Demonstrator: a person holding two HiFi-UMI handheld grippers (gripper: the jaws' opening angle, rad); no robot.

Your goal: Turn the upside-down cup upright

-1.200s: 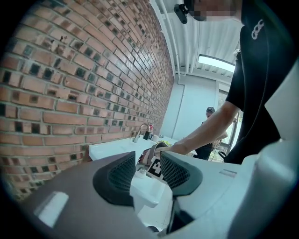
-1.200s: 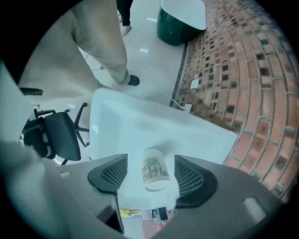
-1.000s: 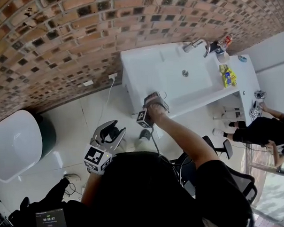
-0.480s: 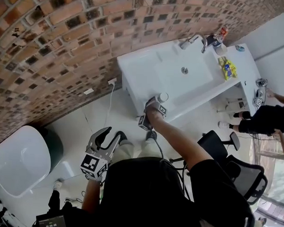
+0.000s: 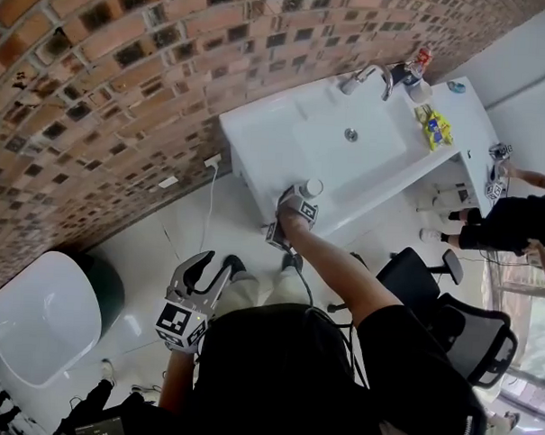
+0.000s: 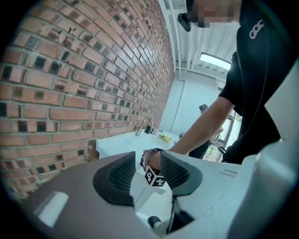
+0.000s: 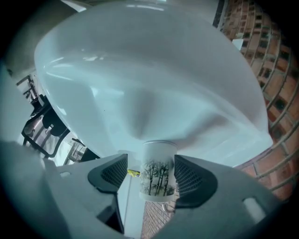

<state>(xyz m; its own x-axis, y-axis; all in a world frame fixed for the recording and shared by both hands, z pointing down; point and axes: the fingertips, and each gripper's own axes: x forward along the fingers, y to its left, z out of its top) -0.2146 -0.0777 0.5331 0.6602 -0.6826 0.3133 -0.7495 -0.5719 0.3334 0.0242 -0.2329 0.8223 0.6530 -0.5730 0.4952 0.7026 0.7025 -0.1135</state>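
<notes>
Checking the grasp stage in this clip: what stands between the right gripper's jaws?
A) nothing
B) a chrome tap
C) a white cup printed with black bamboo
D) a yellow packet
C: the right gripper view shows the white cup printed with black bamboo standing between the spread jaws of the right gripper.

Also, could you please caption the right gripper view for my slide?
Right gripper, jaws apart, straddling a bamboo-printed cup on the white counter.

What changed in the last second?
The white bamboo-printed cup, unseen a second ago, now shows between the parted jaws of the right tongs, at the front edge of the white sink counter. The left tongs stayed low, open and empty.
</notes>
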